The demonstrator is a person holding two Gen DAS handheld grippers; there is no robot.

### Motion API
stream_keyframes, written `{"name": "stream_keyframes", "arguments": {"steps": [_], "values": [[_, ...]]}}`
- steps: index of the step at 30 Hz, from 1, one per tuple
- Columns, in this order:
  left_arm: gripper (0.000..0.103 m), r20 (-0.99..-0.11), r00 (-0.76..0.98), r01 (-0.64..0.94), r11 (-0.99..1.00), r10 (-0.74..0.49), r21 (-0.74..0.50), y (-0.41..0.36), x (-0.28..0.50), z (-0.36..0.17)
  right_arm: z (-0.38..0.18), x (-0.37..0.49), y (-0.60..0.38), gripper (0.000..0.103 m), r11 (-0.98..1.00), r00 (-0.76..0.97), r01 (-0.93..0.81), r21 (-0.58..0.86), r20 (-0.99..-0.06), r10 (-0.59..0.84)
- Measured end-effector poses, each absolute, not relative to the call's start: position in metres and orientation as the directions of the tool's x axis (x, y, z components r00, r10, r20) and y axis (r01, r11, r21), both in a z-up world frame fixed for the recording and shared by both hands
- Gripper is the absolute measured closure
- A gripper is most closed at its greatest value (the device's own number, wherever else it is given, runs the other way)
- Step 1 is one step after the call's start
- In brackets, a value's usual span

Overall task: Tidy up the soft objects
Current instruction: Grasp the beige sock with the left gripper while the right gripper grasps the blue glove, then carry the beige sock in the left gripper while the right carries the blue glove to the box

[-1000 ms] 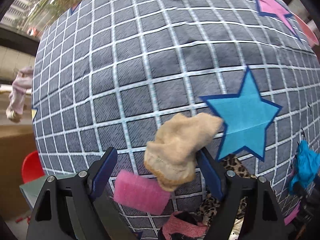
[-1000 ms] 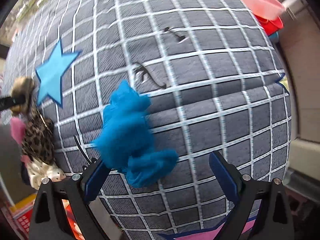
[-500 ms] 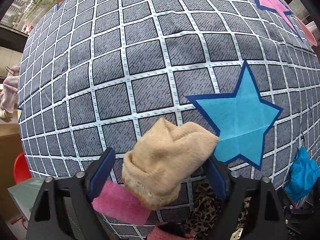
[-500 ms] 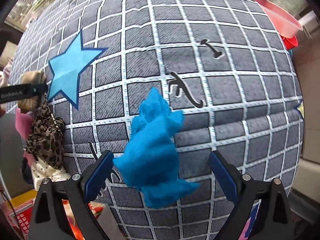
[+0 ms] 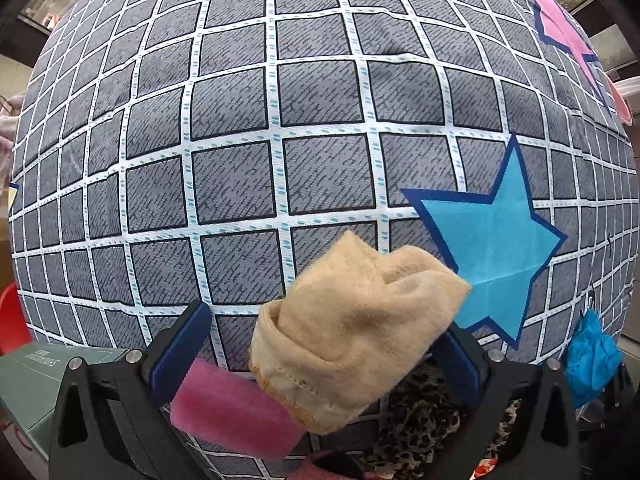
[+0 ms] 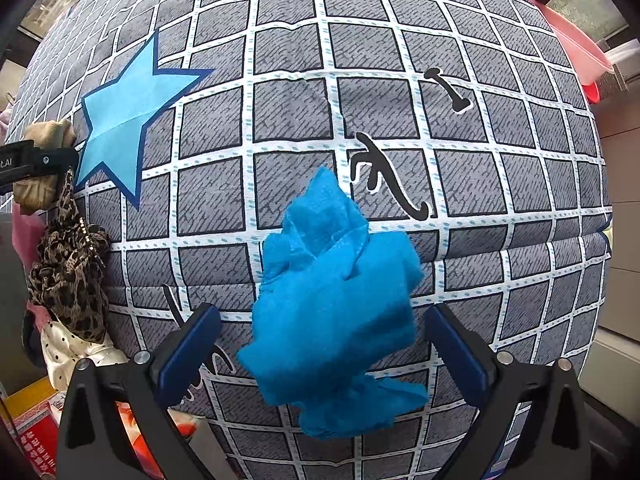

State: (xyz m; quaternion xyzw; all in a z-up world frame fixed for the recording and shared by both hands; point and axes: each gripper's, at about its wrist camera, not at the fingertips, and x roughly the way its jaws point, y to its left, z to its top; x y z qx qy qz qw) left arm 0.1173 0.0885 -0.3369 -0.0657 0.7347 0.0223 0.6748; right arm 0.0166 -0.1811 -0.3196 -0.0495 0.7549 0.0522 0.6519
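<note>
A beige sock (image 5: 352, 328) lies bunched on the grey checked bedcover (image 5: 280, 140), between the spread jaws of my left gripper (image 5: 320, 354), which is open; the sock looks free of the pads. A crumpled blue cloth (image 6: 332, 300) lies between the spread jaws of my right gripper (image 6: 316, 348), also open. The blue cloth also shows at the right edge of the left wrist view (image 5: 590, 354). The beige sock and the left gripper show at the far left of the right wrist view (image 6: 44, 160).
A pink sponge (image 5: 232, 412) lies by the left gripper's left finger. A leopard-print cloth (image 6: 68, 268) and a white dotted cloth (image 6: 72, 348) lie at the bed's near edge. A blue star (image 5: 488, 248) is printed on the cover. A pink basin (image 6: 576, 48) sits far right.
Both cameras have moved closer to the cover, so the sock and the blue cloth look larger and more centred between the jaws. Both grippers stay open.
</note>
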Motion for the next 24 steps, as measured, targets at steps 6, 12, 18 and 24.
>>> {"name": "stream_keyframes", "arguments": {"steps": [6,12,18,24], "values": [[0.0,-0.995,-0.079,-0.146,0.988,-0.06,-0.048,0.062,0.118,-0.319,-0.327,0.041,-0.212,0.0,0.989,-0.173,-0.148,0.015,-0.985,-0.011],[0.03,-0.997,-0.056,-0.114,0.992,-0.057,-0.051,0.028,0.109,-0.291,-0.31,0.044,-0.202,0.027,0.978,-0.128,-0.207,0.018,-0.992,-0.009],[0.078,-0.997,-0.031,-0.107,0.992,-0.067,-0.063,0.02,0.106,-0.274,-0.297,0.047,-0.198,0.08,0.98,-0.116,-0.192,0.049,-0.993,0.027],[0.078,-0.999,0.043,-0.069,0.997,-0.023,-0.026,0.015,0.099,-0.241,-0.283,0.044,-0.208,0.08,0.983,-0.105,-0.168,0.078,-0.993,0.061]]}}
